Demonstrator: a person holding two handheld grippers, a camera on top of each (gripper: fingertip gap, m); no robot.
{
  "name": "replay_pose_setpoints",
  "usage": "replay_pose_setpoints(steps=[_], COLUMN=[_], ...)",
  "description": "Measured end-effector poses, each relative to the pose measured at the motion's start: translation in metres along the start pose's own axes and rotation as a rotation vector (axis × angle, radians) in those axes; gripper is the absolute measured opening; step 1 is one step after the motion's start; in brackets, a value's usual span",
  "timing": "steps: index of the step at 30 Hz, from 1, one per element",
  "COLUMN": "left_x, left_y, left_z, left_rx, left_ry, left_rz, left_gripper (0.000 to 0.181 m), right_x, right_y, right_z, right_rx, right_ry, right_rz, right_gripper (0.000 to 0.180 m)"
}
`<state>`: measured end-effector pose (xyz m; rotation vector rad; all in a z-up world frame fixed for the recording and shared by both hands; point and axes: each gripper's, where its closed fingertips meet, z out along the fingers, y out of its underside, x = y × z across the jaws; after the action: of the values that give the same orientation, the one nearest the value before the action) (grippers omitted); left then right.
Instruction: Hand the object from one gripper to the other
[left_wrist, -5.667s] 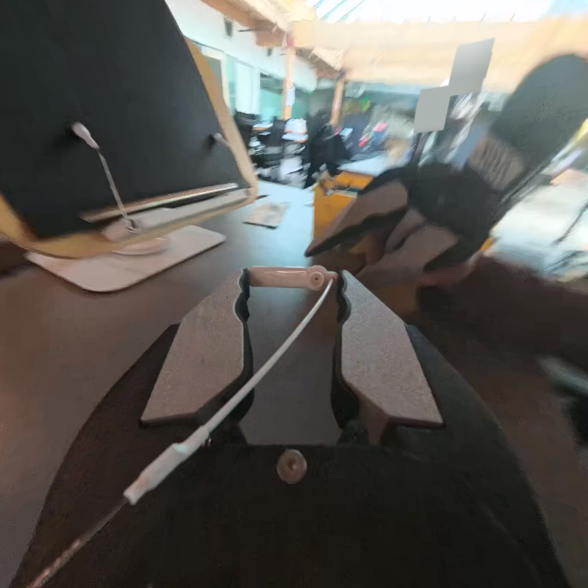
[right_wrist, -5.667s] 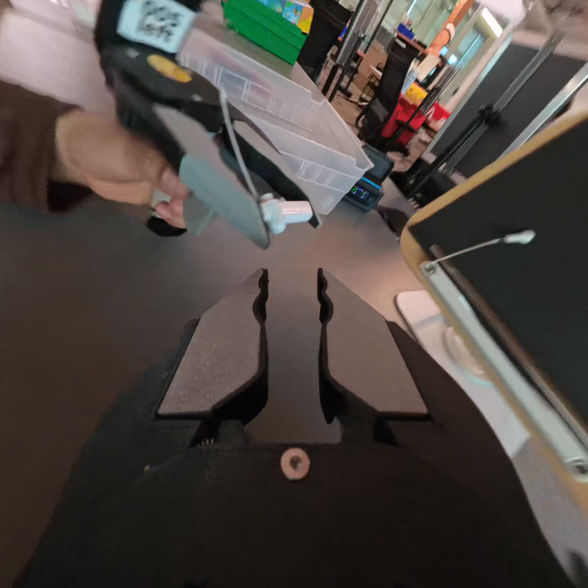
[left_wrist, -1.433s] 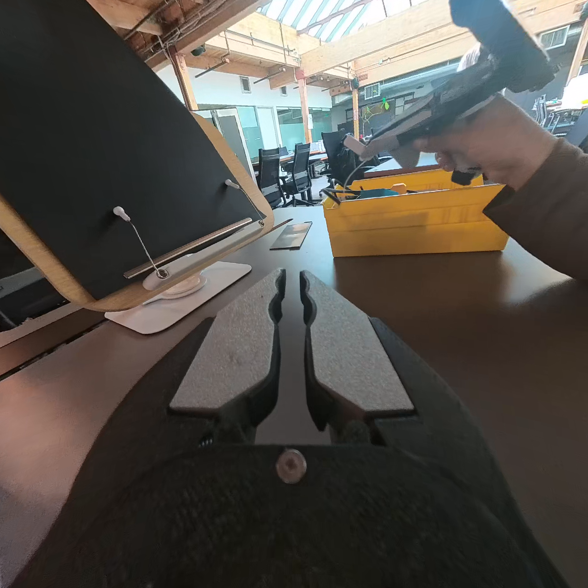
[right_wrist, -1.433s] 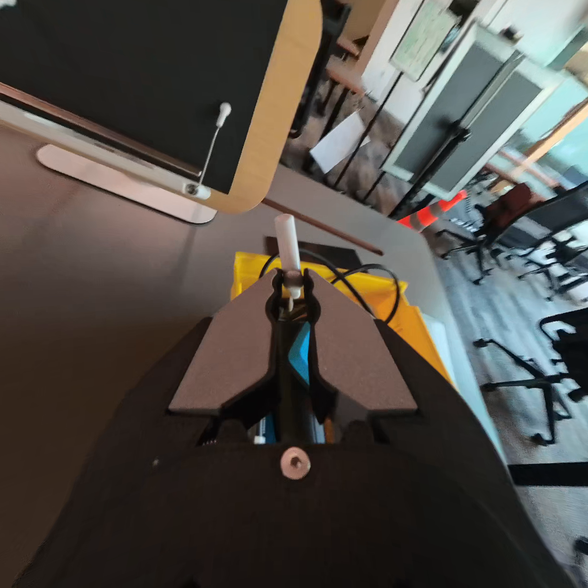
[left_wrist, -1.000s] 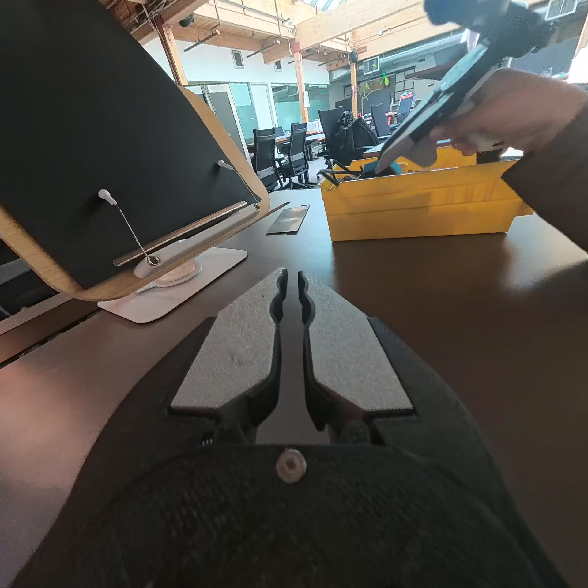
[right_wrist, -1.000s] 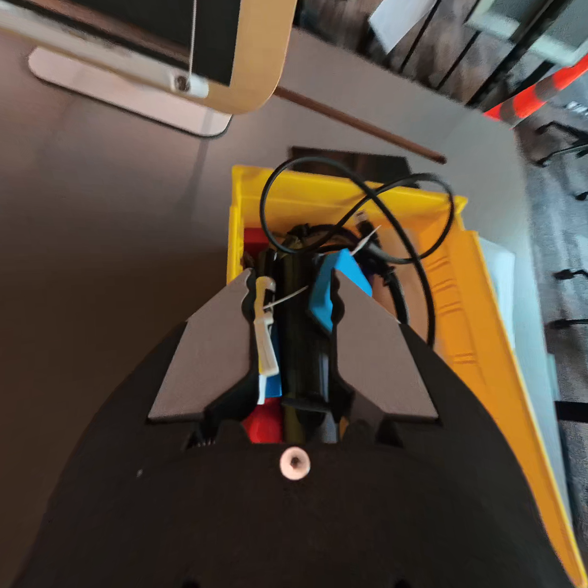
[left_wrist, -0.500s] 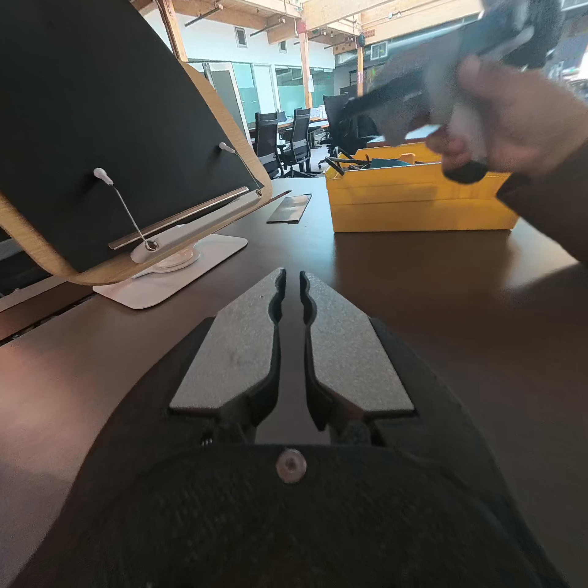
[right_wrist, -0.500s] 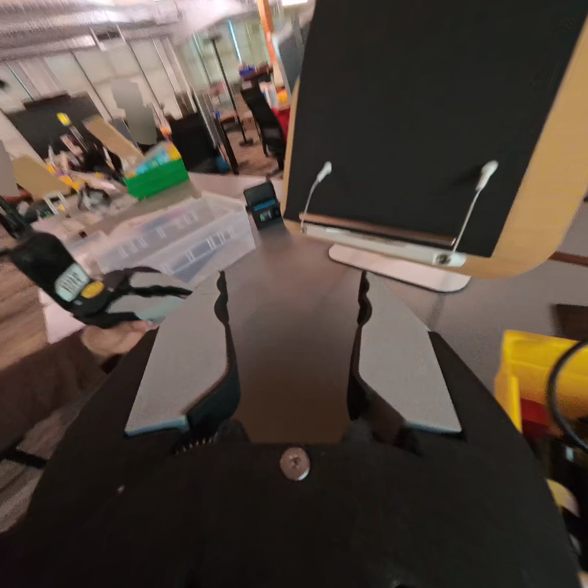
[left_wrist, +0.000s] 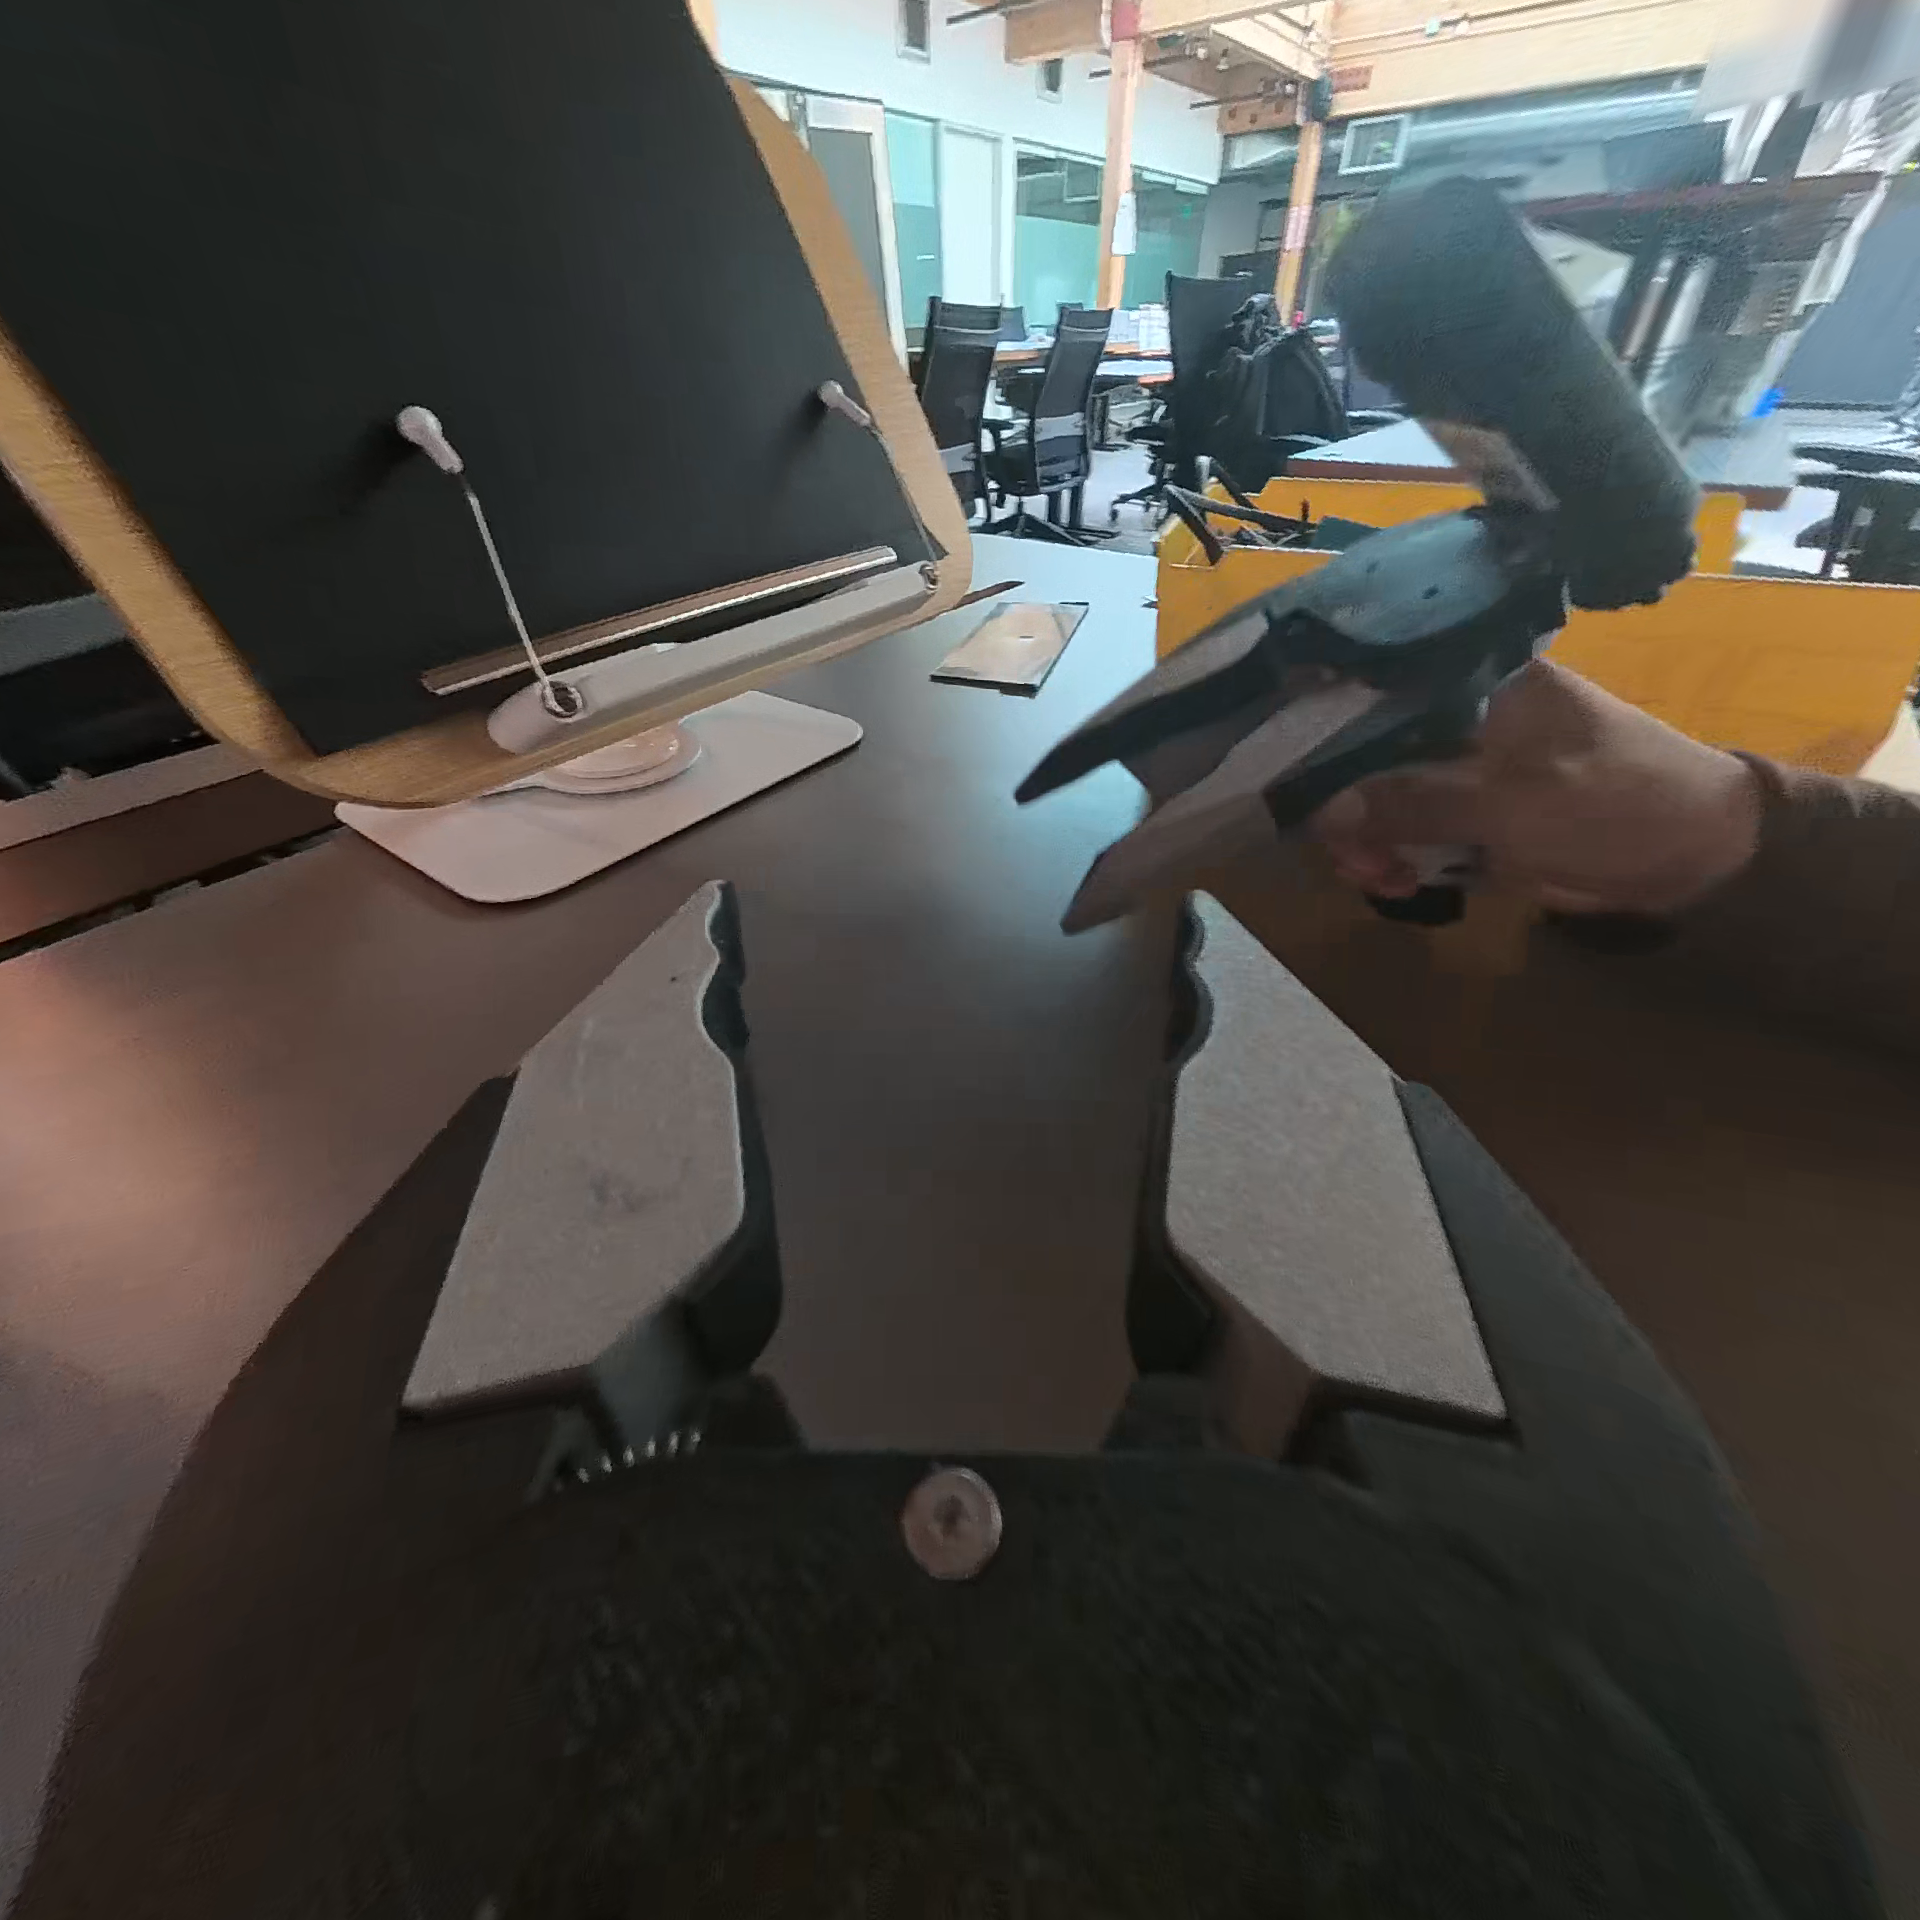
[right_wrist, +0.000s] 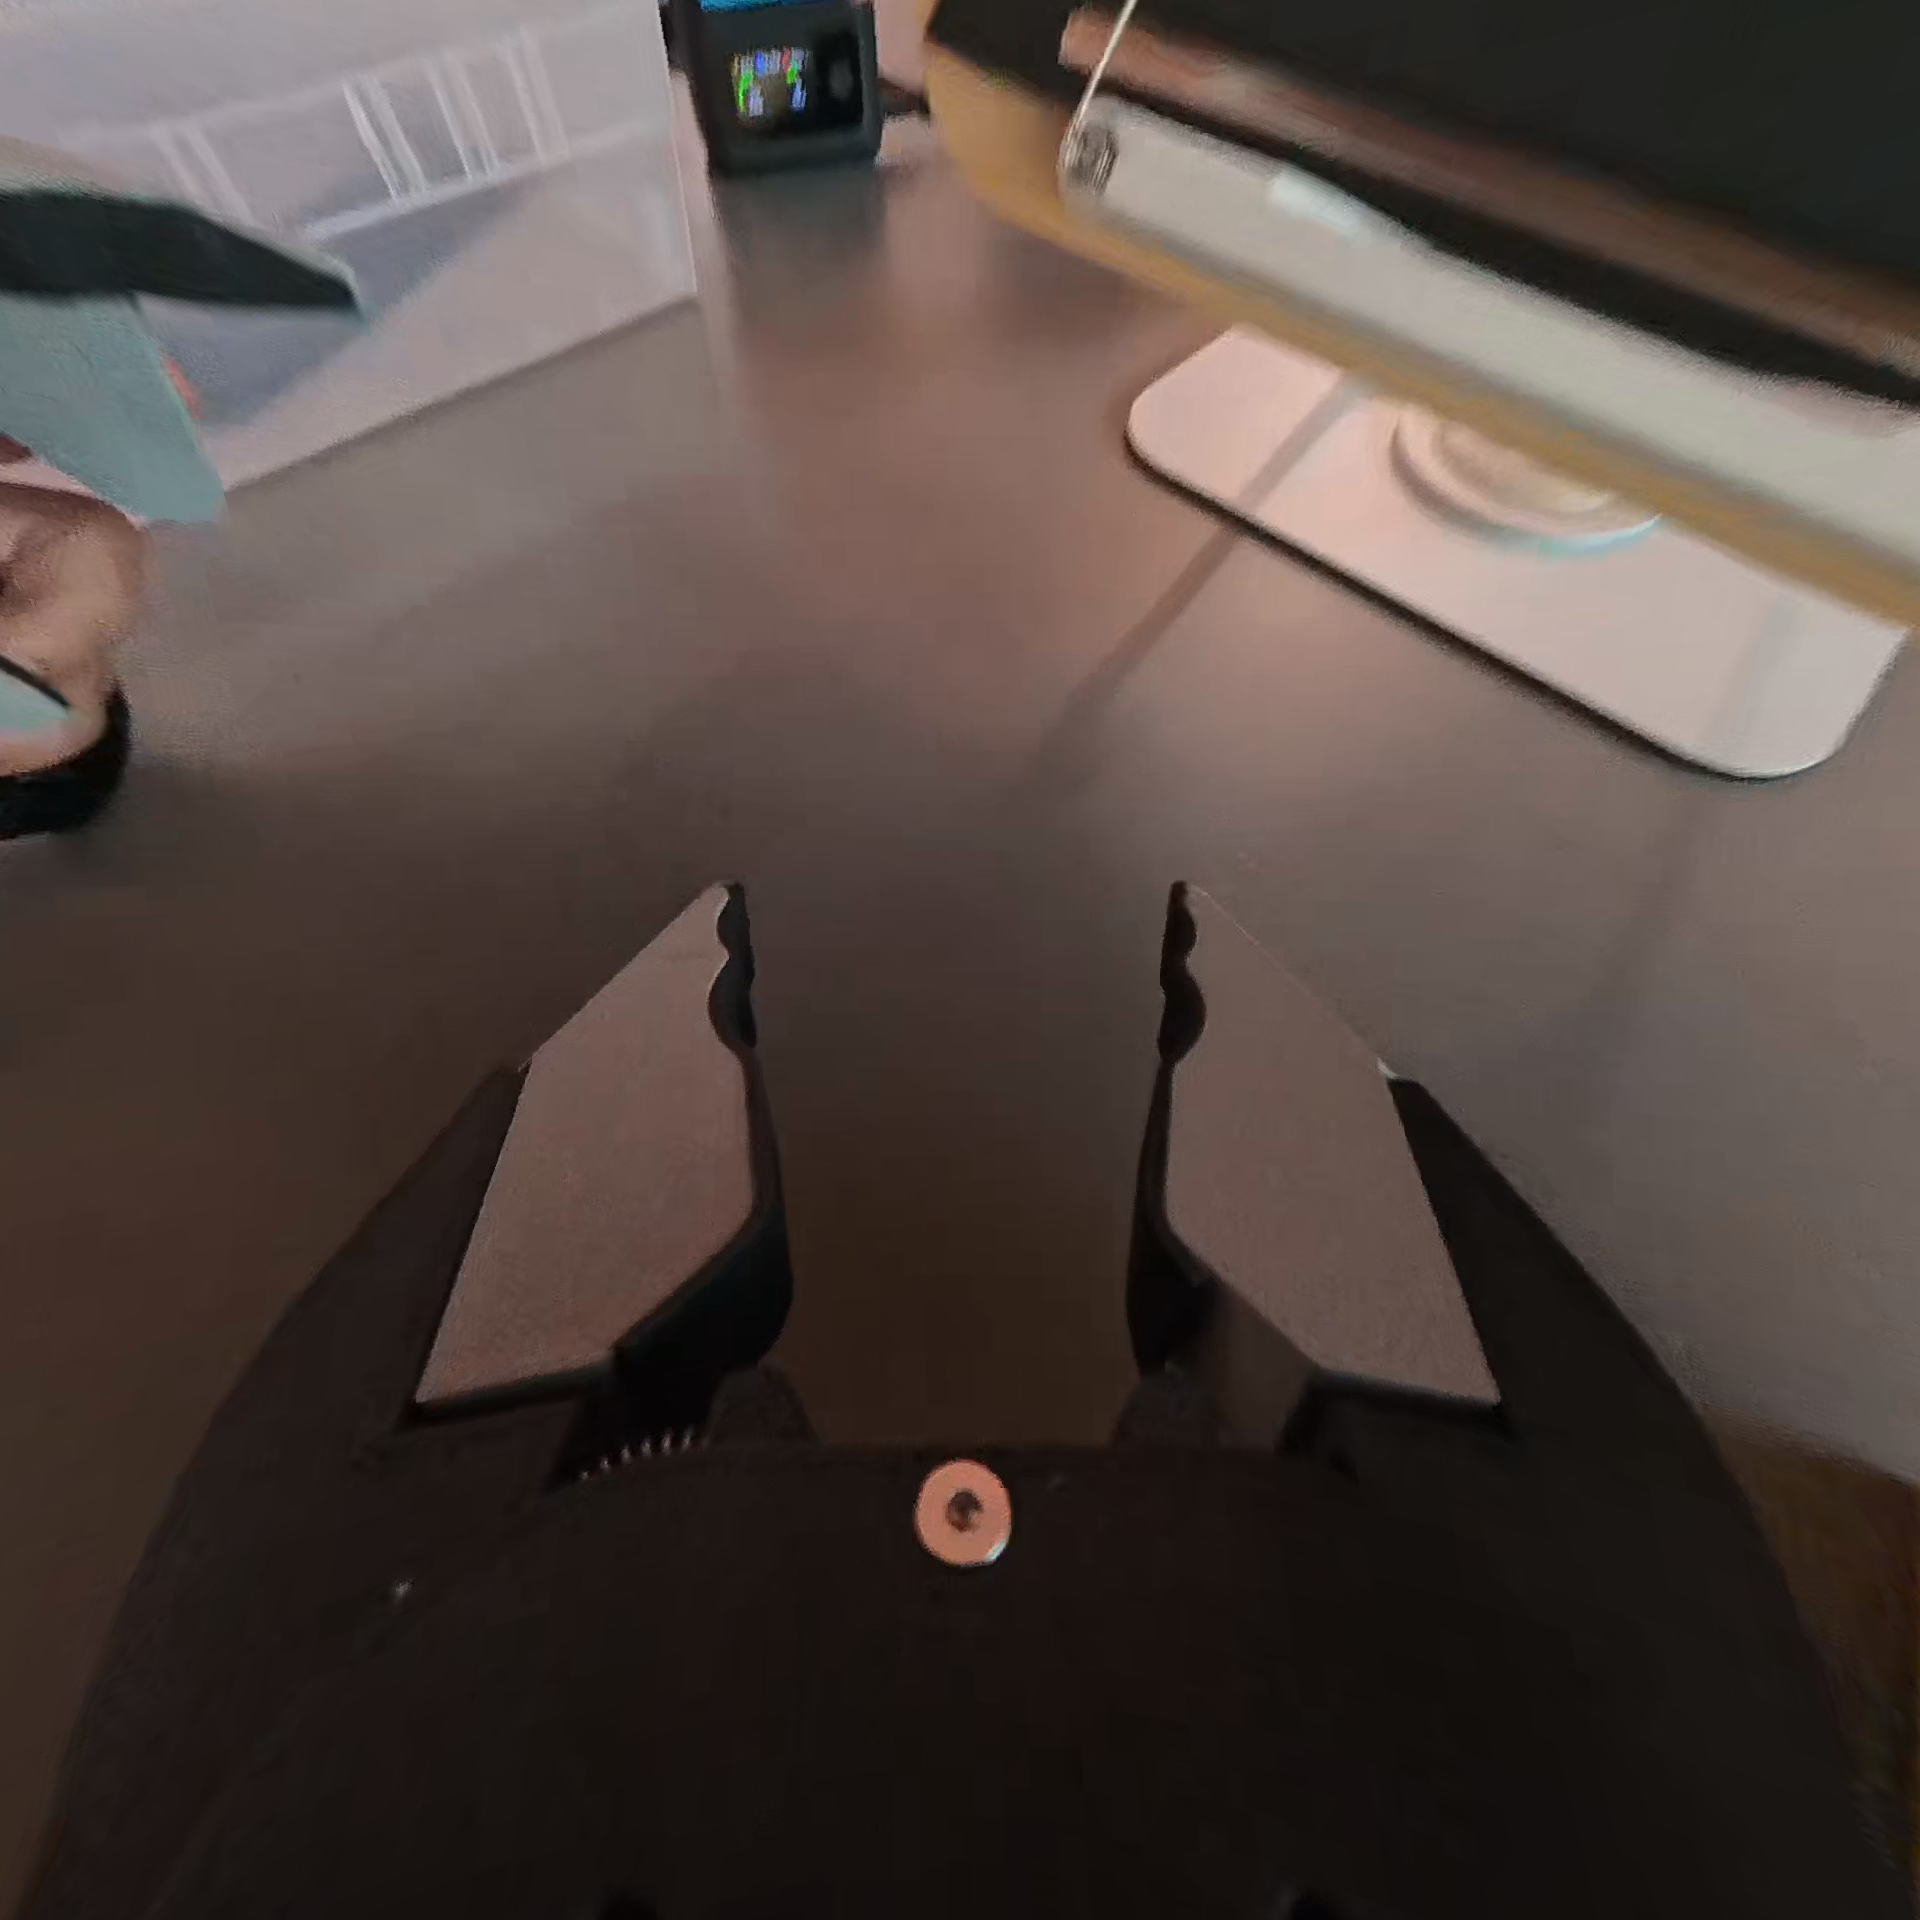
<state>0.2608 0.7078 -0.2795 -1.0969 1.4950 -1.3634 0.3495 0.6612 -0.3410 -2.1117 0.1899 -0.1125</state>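
Observation:
My left gripper (left_wrist: 956, 912) is open and empty, low over the dark table (left_wrist: 260, 1091). My right gripper (right_wrist: 951, 894) is also open and empty above the same table. In the left wrist view the right gripper (left_wrist: 1049, 860) shows just ahead and to the right, held by a hand (left_wrist: 1579, 810), with its jaws apart and its tips close to my left gripper's right finger (left_wrist: 1299, 1143). In the right wrist view the left gripper (right_wrist: 275, 403) is a blur at the far left edge. No object for handing over shows in either view.
A black book stand with a wooden rim (left_wrist: 416, 364) on a white base (right_wrist: 1558, 582) stands at the back. A yellow bin (left_wrist: 1745, 655) holding cables sits behind the right gripper. A clear plastic box (right_wrist: 468, 208), a small screen device (right_wrist: 784, 88) and a flat dark packet (left_wrist: 1013, 660) lie on the table.
The right gripper took the white cable from the left, let it go over the yellow bin, and swung back down toward the left gripper. The left gripper, shut half a second ago, has opened.

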Motion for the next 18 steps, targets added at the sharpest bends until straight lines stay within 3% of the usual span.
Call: replay_pose_setpoints(steps=[2,5,7,11,13,16,17,18], left_x=[-0.007,-0.032,-0.045,-0.061,-0.065,-0.117,-0.140,-0.161], left_y=[0.004,0.008,-0.015,-0.074,-0.103,-0.110,-0.101,-0.088], left_z=[-0.003,-0.022,-0.039,-0.079,-0.101,-0.135,-0.145,-0.153], left_rx=[-0.054,-0.211,-0.206,-0.102,-0.039,-0.053,-0.099,-0.156], left_ry=[-0.055,-0.221,-0.275,-0.214,-0.161,-0.369,-0.457,-0.516], left_rz=[-0.025,-0.092,-0.139,-0.290,-0.326,-0.228,-0.222,-0.241], left_gripper=[0.088,0.081,0.080,0.066,0.081,0.051,0.058,0.078], right_x=[-0.002,-0.002,-0.002,-0.004,-0.003,-0.003,-0.003,-0.003], right_y=[0.013,0.022,0.021,0.024,0.025,0.026,0.026,0.027], right_z=[0.010,0.016,0.016,0.015,0.016,0.016,0.016,0.016], right_rx=[-0.077,-0.146,-0.141,-0.156,-0.163,-0.171,-0.172,-0.172], right_ry=[-0.019,-0.018,-0.007,-0.004,-0.005,-0.005,-0.005,-0.003], right_rz=[0.004,0.002,-0.012,-0.027,-0.021,-0.015,-0.017,-0.020], right_gripper=[0.077,0.078,0.078,0.077,0.076,0.076,0.075,0.075])
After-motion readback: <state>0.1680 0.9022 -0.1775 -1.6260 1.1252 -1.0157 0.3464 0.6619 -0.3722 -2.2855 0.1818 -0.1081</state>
